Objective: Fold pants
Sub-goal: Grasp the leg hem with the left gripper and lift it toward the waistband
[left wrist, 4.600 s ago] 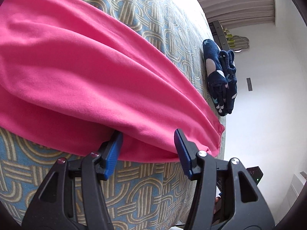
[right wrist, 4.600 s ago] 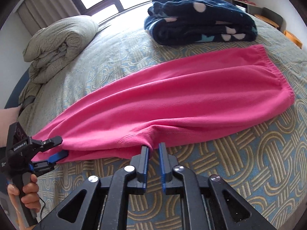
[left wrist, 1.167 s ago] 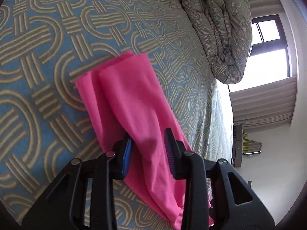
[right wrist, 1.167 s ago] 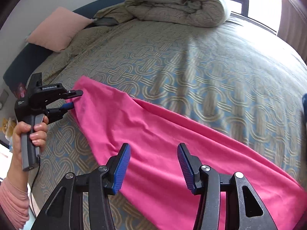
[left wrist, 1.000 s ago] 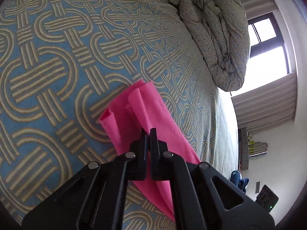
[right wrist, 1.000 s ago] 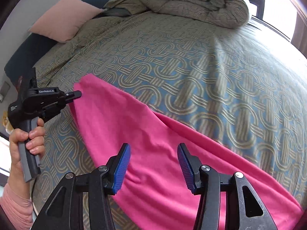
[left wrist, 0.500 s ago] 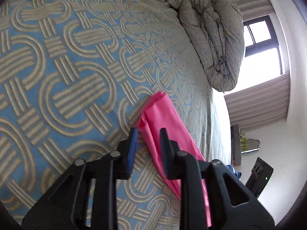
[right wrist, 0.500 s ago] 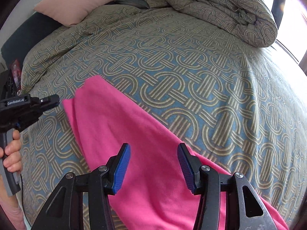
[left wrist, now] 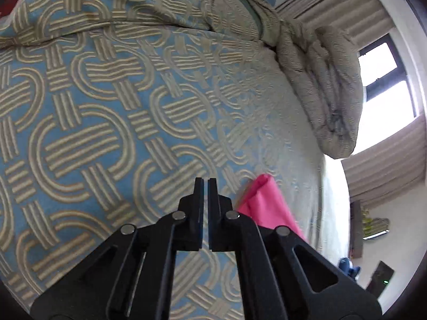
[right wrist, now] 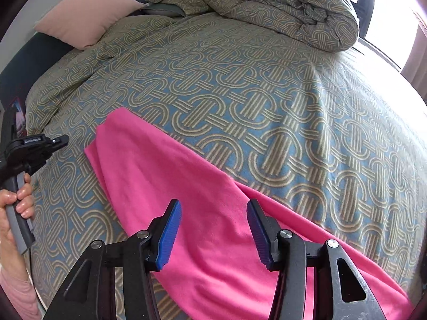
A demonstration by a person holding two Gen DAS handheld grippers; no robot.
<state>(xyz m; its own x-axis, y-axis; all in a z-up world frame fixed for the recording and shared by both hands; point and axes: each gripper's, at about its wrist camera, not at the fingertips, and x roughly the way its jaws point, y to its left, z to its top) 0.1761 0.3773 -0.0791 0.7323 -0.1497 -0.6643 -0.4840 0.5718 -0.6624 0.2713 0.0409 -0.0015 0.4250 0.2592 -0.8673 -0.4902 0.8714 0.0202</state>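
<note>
The pink pants [right wrist: 170,186] lie flat on the patterned bedspread [right wrist: 267,85], legs stacked, hem end toward the far left. My right gripper [right wrist: 213,210] is open, its blue pads hovering over the pant leg without touching it. My left gripper [left wrist: 205,184] is shut and empty, over bare bedspread to the left of the pants' hem [left wrist: 263,202]. It also shows in the right wrist view [right wrist: 60,140], held in a hand, a short way left of the hem.
A bundled duvet [right wrist: 280,10] lies at the head of the bed near the window. A pink pillow [right wrist: 85,24] sits at the far left. A dark blue garment [left wrist: 347,264] shows small at the bed's far end.
My left gripper let go of the hem, drew away to the left and closed empty. My right gripper stayed open and moved along the leg toward the hem.
</note>
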